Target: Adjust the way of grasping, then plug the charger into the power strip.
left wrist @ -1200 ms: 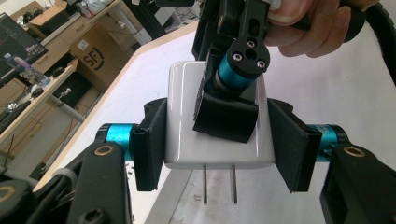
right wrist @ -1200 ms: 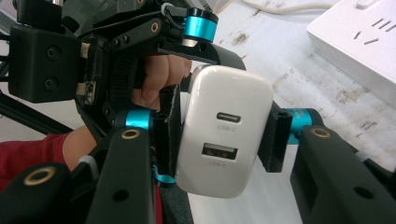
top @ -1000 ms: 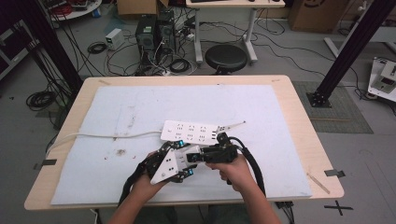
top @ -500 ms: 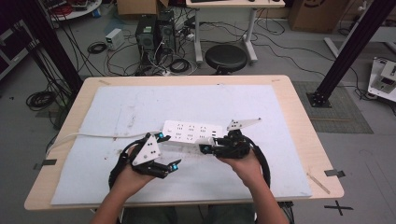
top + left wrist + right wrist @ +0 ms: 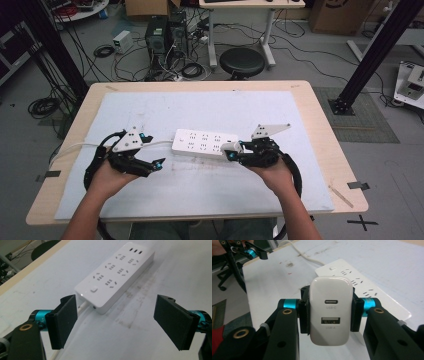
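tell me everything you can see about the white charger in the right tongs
The charger is a small white block with rounded corners, smooth like glossy plastic. The face towards the right gripper view's camera has two ports, one above the other: an oval one marked USB-C and a rectangular one marked USB-A. The right tongs are shut on its two sides, holding it upright in that view, above the white mat. The high view shows it at the right end of the power strip; whether they touch is unclear. Its prongs are hidden.

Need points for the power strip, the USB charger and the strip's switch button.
power strip [image 5: 205, 142], high view, middle of its top face.
USB charger [image 5: 331, 312], right gripper view, its port face between the two ports, held in the right gripper's jaws.
switch button [image 5: 94, 289], left gripper view, centre of the button.
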